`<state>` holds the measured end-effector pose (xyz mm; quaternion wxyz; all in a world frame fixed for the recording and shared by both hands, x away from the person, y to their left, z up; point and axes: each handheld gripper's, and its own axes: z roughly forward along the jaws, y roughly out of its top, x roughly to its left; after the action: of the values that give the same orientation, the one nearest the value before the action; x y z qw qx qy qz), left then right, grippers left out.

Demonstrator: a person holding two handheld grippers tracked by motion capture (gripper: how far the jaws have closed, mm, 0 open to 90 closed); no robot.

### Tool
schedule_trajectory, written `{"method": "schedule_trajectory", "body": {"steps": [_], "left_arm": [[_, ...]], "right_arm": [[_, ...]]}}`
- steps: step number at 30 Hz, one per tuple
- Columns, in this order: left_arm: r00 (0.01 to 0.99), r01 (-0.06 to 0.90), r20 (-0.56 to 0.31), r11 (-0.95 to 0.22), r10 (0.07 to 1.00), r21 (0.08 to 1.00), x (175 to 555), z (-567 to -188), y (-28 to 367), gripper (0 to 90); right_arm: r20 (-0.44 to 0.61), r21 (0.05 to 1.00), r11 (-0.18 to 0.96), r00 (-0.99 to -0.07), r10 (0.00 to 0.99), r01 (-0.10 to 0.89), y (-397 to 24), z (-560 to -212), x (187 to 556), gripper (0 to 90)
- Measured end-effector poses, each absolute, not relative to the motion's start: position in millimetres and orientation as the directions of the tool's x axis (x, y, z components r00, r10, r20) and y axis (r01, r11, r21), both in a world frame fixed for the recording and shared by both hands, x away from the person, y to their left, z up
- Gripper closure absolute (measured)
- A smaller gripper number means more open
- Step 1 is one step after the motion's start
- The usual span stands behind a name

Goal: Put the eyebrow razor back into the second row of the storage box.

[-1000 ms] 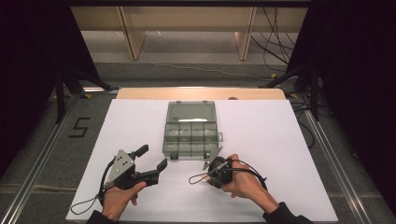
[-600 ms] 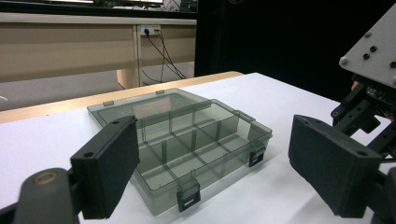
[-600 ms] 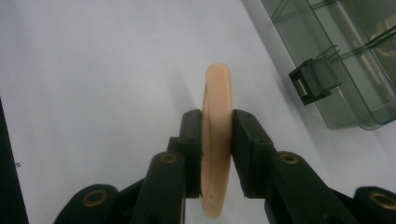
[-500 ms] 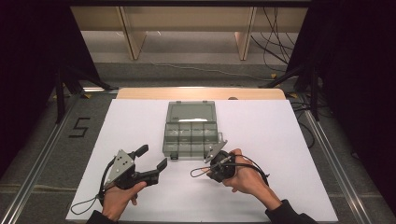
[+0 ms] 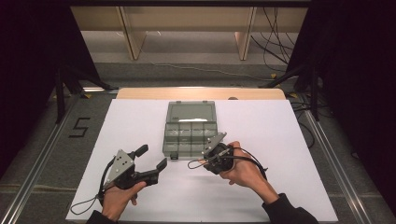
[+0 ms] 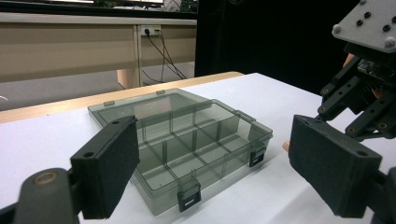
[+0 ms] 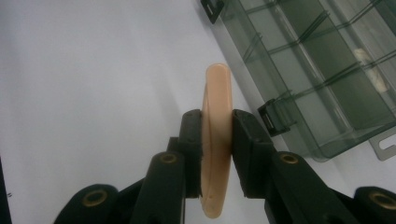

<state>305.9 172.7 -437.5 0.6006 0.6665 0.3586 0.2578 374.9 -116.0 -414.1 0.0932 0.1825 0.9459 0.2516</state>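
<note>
right gripper view puts your right gripper (image 7: 217, 135) front and centre: its two black jaws are pressed flat against either face of a thin, peach-coloured flat piece (image 7: 216, 107), which stands on edge between them. the piece pokes out past the jaw tips with a rounded end, and more of it runs back between the jaws toward the gripper body. what the piece is exactly, you cannot tell from here. just beyond the jaw tips and off to their right lies the smoky clear compartment box (image 7: 322, 70), open, with its black latches (image 7: 273, 119) along the near edge; one latch sits close beside the right jaw. a small pale item (image 7: 371, 67) rests in one of the far compartments. under everything is the white desk (image 7: 93, 84).

from the high view, your right gripper (image 5: 215, 151) sits just beside the near right corner of the box (image 5: 190, 128), nose angled toward it, with your right hand (image 5: 243, 169) wrapped round its body.

your left gripper (image 6: 215, 172) has its jaws spread wide with nothing between the pads. straight ahead of those jaws, a short way off, is the box (image 6: 187, 140), its lid lying flat behind the divided tray. past the right jaw you see the other gripper, with its grey plate on top. in the high view your left gripper (image 5: 152, 158) lies well to the left of the box's near corner, held in your left hand (image 5: 119, 198).
</note>
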Motion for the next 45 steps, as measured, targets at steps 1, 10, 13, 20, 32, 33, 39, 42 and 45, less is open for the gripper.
{"method": "schedule_trajectory", "body": {"steps": [1, 10, 13, 20, 32, 33, 39, 42, 45], "left_arm": [[0.610, 0.168, -0.086, -0.022, 0.788, 0.986, 306, -437, 173, 16.1], [0.610, 0.168, -0.087, -0.021, 0.788, 0.986, 306, -437, 173, 16.1], [0.610, 0.166, -0.088, -0.019, 0.788, 0.986, 306, -437, 173, 16.0], [0.609, 0.168, -0.091, -0.016, 0.788, 0.986, 306, -437, 173, 16.0], [0.610, 0.168, -0.092, -0.015, 0.787, 0.986, 306, -437, 173, 16.0], [0.609, 0.169, -0.094, -0.014, 0.787, 0.985, 306, -437, 173, 16.0], [0.611, 0.169, -0.090, -0.018, 0.786, 0.985, 306, -437, 173, 16.0], [0.609, 0.172, -0.091, -0.020, 0.788, 0.985, 305, -437, 173, 16.0], [0.612, 0.167, -0.090, -0.018, 0.785, 0.986, 306, -438, 173, 16.0]], "right_arm": [[-0.090, 0.511, 0.807, -0.915, 0.392, 0.296, -115, -413, 377, 74.7], [-0.096, 0.527, 0.795, -0.908, 0.408, 0.302, -110, -407, 389, 74.7], [-0.110, 0.526, 0.798, -0.907, 0.407, 0.294, -108, -404, 394, 74.7], [-0.123, 0.523, 0.799, -0.901, 0.416, 0.297, -105, -400, 407, 74.7], [-0.131, 0.521, 0.795, -0.891, 0.434, 0.311, -98, -400, 428, 74.7], [-0.129, 0.519, 0.797, -0.892, 0.432, 0.311, -97, -401, 429, 74.7], [-0.139, 0.507, 0.802, -0.888, 0.438, 0.316, -94, -406, 440, 74.7], [-0.139, 0.502, 0.805, -0.889, 0.437, 0.317, -93, -407, 443, 74.7], [-0.140, 0.494, 0.809, -0.889, 0.436, 0.319, -91, -410, 447, 74.7]]}}
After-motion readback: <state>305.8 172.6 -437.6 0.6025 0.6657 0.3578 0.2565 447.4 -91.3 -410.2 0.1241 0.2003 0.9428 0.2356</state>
